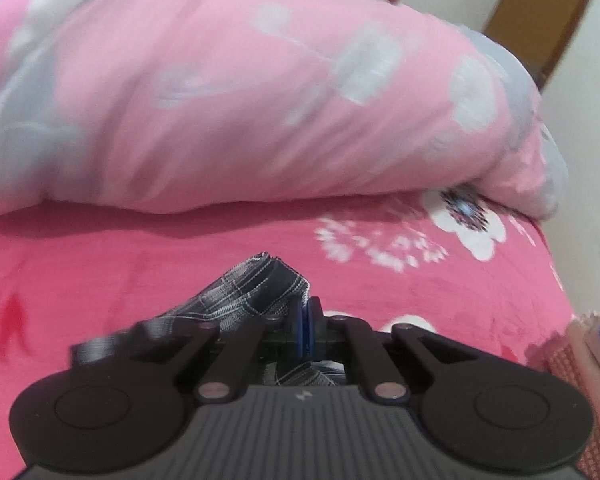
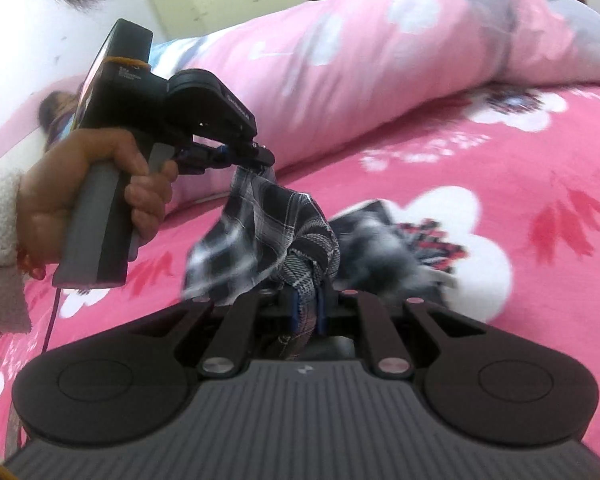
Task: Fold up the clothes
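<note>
My left gripper (image 1: 305, 322) has its jaws clamped on a corner of the plaid garment (image 2: 256, 236); my right gripper (image 2: 306, 304) pinches another bunch of it. The cloth hangs between them above the pink bedsheet (image 2: 520, 152), thin, woven, black and white checks, crumpled. I judge no fold is made yet; spreading it comes first. Behind lies a puffy floral duvet (image 1: 228, 92).

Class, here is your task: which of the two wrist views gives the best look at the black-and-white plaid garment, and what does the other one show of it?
The right wrist view: the plaid garment hangs between the left gripper and right gripper, above the pink bedsheet. The left wrist view shows only a bunched fold at its pads.
</note>
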`<state>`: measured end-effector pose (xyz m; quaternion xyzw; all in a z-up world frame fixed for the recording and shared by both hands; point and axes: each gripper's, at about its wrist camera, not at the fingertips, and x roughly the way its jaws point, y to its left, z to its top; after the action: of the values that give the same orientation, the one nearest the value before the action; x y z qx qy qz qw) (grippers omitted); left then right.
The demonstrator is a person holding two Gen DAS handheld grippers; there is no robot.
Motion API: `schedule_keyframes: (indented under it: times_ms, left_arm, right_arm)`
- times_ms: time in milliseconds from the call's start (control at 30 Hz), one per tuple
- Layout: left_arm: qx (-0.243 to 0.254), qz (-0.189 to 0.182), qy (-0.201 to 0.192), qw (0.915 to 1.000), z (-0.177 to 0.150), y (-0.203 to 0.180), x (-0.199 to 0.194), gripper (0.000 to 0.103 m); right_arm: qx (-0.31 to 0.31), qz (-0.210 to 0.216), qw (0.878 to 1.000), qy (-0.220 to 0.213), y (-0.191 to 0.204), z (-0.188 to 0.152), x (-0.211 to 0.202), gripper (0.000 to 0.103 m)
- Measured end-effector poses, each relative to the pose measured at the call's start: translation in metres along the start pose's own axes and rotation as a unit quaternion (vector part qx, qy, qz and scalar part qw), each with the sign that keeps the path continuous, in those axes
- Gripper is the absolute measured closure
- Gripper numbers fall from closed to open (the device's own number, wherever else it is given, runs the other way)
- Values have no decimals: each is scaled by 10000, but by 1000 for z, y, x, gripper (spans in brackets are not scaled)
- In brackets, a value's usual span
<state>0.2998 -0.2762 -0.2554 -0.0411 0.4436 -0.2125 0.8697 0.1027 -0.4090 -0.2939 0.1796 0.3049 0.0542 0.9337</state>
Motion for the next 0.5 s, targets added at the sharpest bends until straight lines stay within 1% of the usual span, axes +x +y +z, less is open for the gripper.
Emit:
schedule_keyframes:
  times_ms: [133, 200, 267, 333, 400, 433, 467, 500]
  left_arm:
    - [312, -76, 132, 9994, -10, -29, 21, 100]
    - [472, -62, 186, 9987, -17, -39, 31, 100]
    - [664, -62, 216, 9975, -23, -45, 41, 98]
    - [749, -129, 267, 9967, -30, -46, 45, 85]
    - [746, -135, 157, 9970, -34, -42, 38, 61]
    - [742, -133, 94, 9971, -35, -40, 34, 54]
    - [730, -71, 21, 9973, -36, -37, 29, 51]
    - [700, 17, -44, 9975, -35, -30, 21, 49]
  right_arm:
    - [290, -184, 9994, 47, -26, -8, -2, 96]
    - [447, -269, 9986, 94, -39, -14, -1, 96]
    - [696, -278, 9970, 214, -52, -22, 4, 96]
    - [991, -261, 9941, 364, -65, -31, 9, 95]
    - [1360, -243, 9892, 493, -80, -41, 13, 91]
    - [1548, -222, 9862, 547, -86, -43, 13, 90]
    - [1714, -219, 9831, 604, -92, -46, 13, 82]
    - [1819, -266, 9807, 672, -96, -46, 12, 72]
